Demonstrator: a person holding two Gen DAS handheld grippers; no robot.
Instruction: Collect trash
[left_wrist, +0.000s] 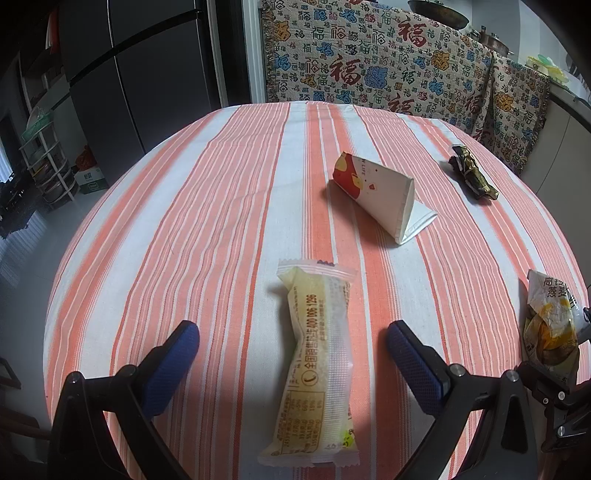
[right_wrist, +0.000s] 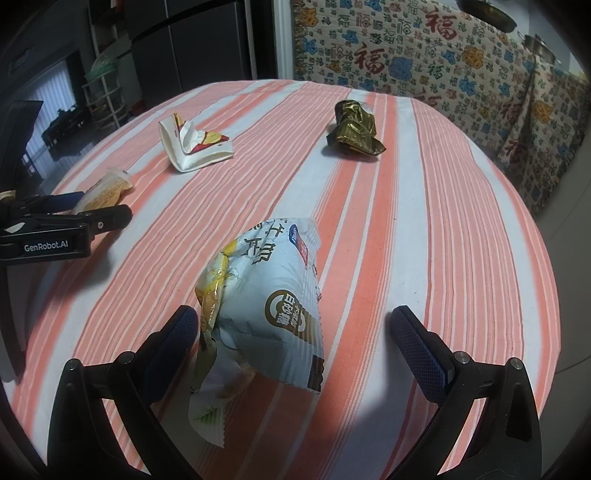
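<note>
We see a table under an orange-and-white striped cloth (left_wrist: 229, 192), its far edge meeting a blanket (left_wrist: 369, 55) printed with red 福 characters. Left of the middle the cloth lies bare right out to its rounded edge.

The left gripper (left_wrist: 291, 341) stands spread wide, its blue pads clear on both sides of a pale yellow snack wrapper (left_wrist: 317, 365) that reads "400 006 1296". The right gripper (right_wrist: 295, 330) is likewise spread; a crumpled white-and-yellow bag (right_wrist: 266, 314) bearing Chinese print sits between its fingers, seemingly against the left pad (right_wrist: 173, 343), though we cannot be sure of contact.

Farther off lie a flattened paper cup (left_wrist: 380, 192) marked "LIFE" and a crushed gold foil wrapper (right_wrist: 352, 129), well apart. In the right wrist view, the left gripper's body shows "GenRobot.AI".
</note>
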